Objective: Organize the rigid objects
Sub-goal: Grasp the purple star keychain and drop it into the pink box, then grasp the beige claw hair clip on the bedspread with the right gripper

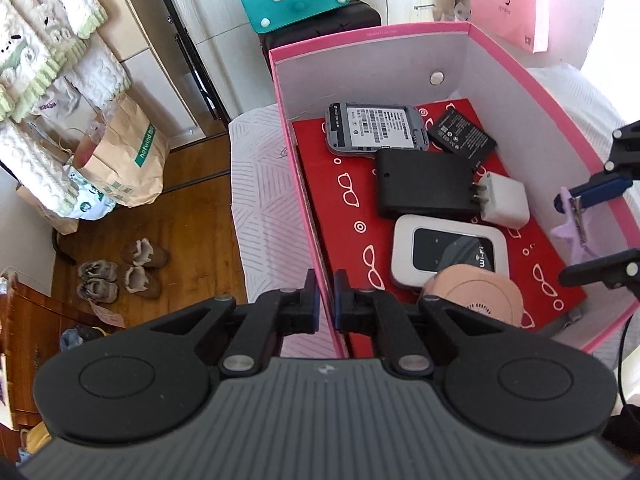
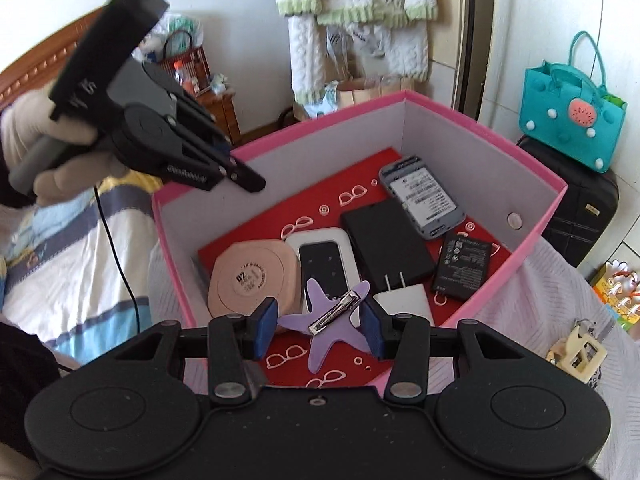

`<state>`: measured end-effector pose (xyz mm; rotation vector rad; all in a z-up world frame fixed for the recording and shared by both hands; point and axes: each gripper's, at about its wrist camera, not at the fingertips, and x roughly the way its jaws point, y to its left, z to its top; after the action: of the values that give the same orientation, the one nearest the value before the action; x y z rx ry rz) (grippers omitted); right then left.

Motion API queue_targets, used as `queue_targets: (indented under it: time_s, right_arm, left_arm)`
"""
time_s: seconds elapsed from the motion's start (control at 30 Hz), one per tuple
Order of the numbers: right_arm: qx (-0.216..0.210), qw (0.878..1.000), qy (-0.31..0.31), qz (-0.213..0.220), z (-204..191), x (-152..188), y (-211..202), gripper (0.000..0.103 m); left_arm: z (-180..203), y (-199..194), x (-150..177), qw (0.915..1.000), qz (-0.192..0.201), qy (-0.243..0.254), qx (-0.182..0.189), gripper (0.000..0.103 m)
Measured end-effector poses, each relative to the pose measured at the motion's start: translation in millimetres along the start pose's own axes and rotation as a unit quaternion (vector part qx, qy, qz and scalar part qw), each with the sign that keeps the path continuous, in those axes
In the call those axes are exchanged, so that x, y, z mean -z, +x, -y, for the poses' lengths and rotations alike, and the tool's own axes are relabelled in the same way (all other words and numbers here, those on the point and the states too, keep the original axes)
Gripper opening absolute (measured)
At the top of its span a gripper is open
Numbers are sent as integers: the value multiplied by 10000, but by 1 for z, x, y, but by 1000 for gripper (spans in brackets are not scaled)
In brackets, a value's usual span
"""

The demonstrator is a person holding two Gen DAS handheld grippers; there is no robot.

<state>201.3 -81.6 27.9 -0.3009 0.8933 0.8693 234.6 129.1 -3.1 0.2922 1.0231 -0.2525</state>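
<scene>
The purple star hair clip (image 2: pixel 334 326), metal clasp facing up, sits between the blue pads of the right gripper (image 2: pixel 326 330), over the near edge of the pink box (image 2: pixel 480 120). The jaws stand at a middling width with the star's arm tips at or against the pads; whether they actually press on it cannot be told. In the left wrist view the same clip (image 1: pixel 570 228) hangs at 3 o'clock, just inside the box's right wall.

Below it, on the red glasses-print liner (image 2: pixel 248 240), lie the other things. A round peach compact (image 2: pixel 254 276) is at 9 o'clock from the clip, touching a white Wi-Fi router (image 2: pixel 322 258) at 12 o'clock. A white plug adapter (image 2: pixel 404 300) lies at 2 o'clock, its prongs against a flat black case (image 2: pixel 386 242). A loose black battery (image 2: pixel 464 266) sits at 3 o'clock, and a grey device with a printed label (image 2: pixel 422 198) is farther off at 1 o'clock.

The left gripper (image 1: pixel 326 300), held by a gloved hand (image 2: pixel 60 136), has its narrow jaws pinched on the box's left wall (image 1: pixel 316 240).

Outside the box, a teal felt bag (image 2: pixel 572 116) stands on a black suitcase (image 2: pixel 576 216) at 2 o'clock.
</scene>
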Motion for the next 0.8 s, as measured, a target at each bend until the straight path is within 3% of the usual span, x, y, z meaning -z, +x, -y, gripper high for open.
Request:
queue_targets:
  time_s: [0.17,0.27,0.33,0.63,0.8]
  right_arm:
    - [130,9970,351,678,12,8,-25,58]
    - [223,9882,848,1254,30,22,-49,61]
    - [331,9831,1135,1401,43,34,-61,62]
    - [1301,9756,1488,956,85,86,-70,62]
    - [1560,9671,1850,783,107,113,-54,57]
  left_arm:
    - [-3,-1,-2,9999,-69,-112,11,5]
    - [-5,-1,-2,9998,-88,-189,63,5]
    - [-4,-1,-2,9997,-68,-208,54,6]
    - [-4,-2,-1,9995,-18,-296,51,6]
    - [-5,-3,2,9995,53,-309,75,6]
